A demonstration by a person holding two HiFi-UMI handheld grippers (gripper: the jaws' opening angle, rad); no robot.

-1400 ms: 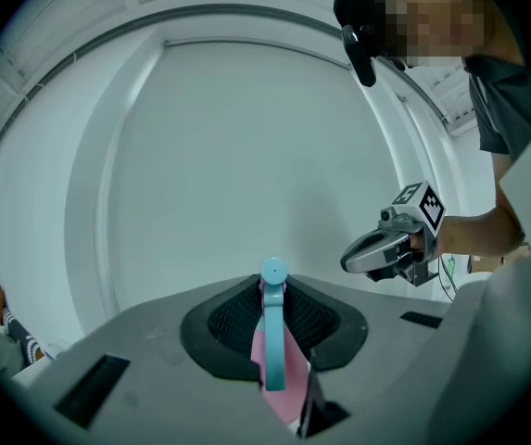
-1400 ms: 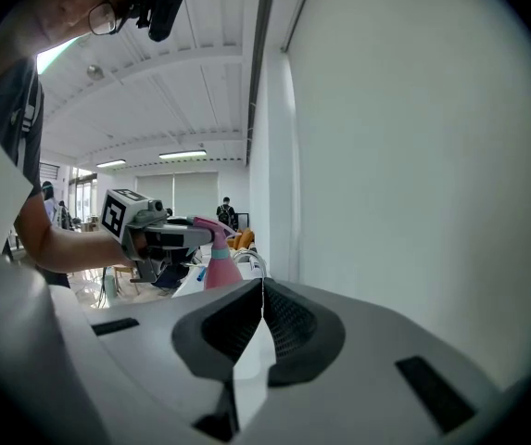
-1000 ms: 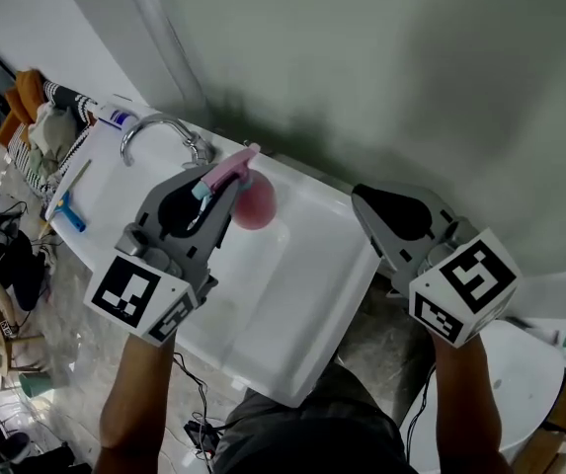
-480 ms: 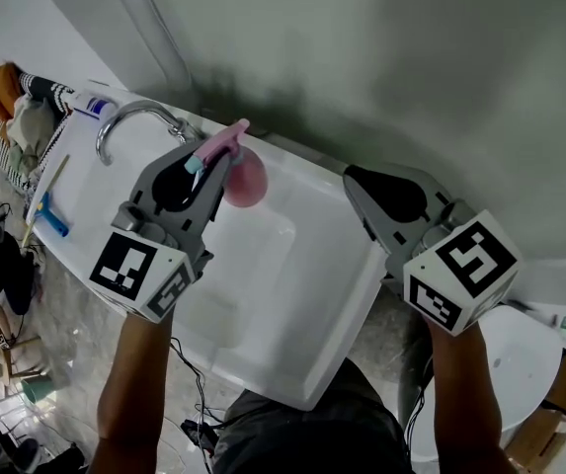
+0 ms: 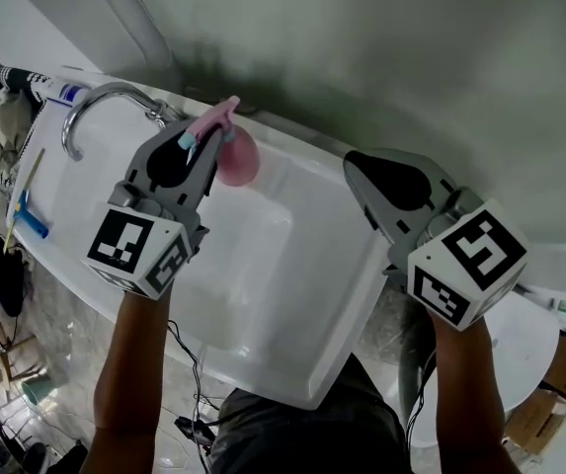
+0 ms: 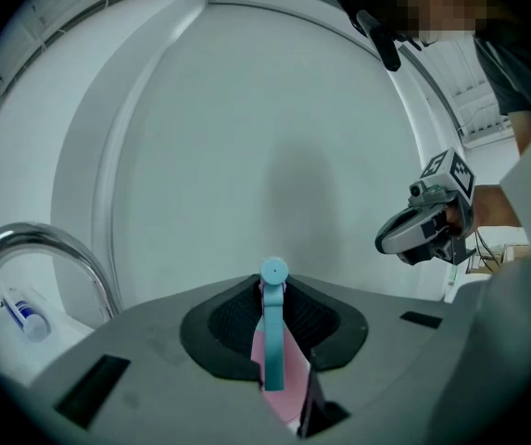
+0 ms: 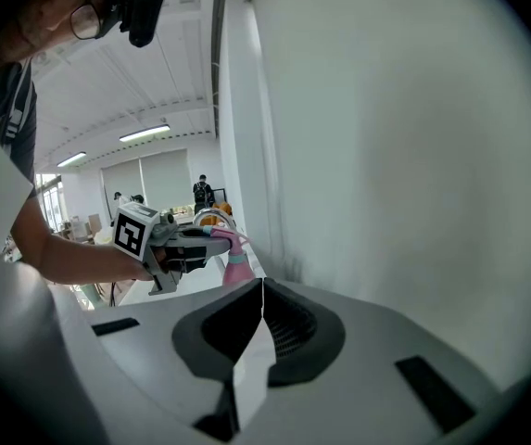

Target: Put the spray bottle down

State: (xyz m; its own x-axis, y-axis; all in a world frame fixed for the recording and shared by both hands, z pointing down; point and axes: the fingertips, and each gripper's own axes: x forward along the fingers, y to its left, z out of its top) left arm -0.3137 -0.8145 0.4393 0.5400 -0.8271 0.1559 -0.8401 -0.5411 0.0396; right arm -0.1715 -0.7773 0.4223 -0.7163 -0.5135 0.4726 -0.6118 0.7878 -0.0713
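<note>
The fingers (image 6: pixel 223 327) of the left gripper (image 5: pixel 210 144) are clamped on the neck of a small pink plastic spray bottle (image 5: pixel 236 159) with a pale blue trigger – the blue nozzle pokes up between the dark ribbed pads in the left gripper view, the pink body running down behind them. The bottle's rounded body hangs at the back edge of a white rectangular sink basin (image 5: pixel 292 314), just beside the base of a curved chrome tap (image 5: pixel 93 102); whether its bottom touches the ledge cannot be told, nor whether any liquid is inside it. The basin's smooth white hollow lies below and between the two hands. The right gripper (image 5: pixel 355 169) is held over the basin's right-hand rim, well apart from the bottle, its fingers pressed together along a thin seam and gripping nothing. On the ledge beyond the tap lies a white tube with a blue end (image 5: pixel 53 89) – and near the sink's left end a blue-handled tool (image 5: pixel 29 221) rests on the white surface.
</note>
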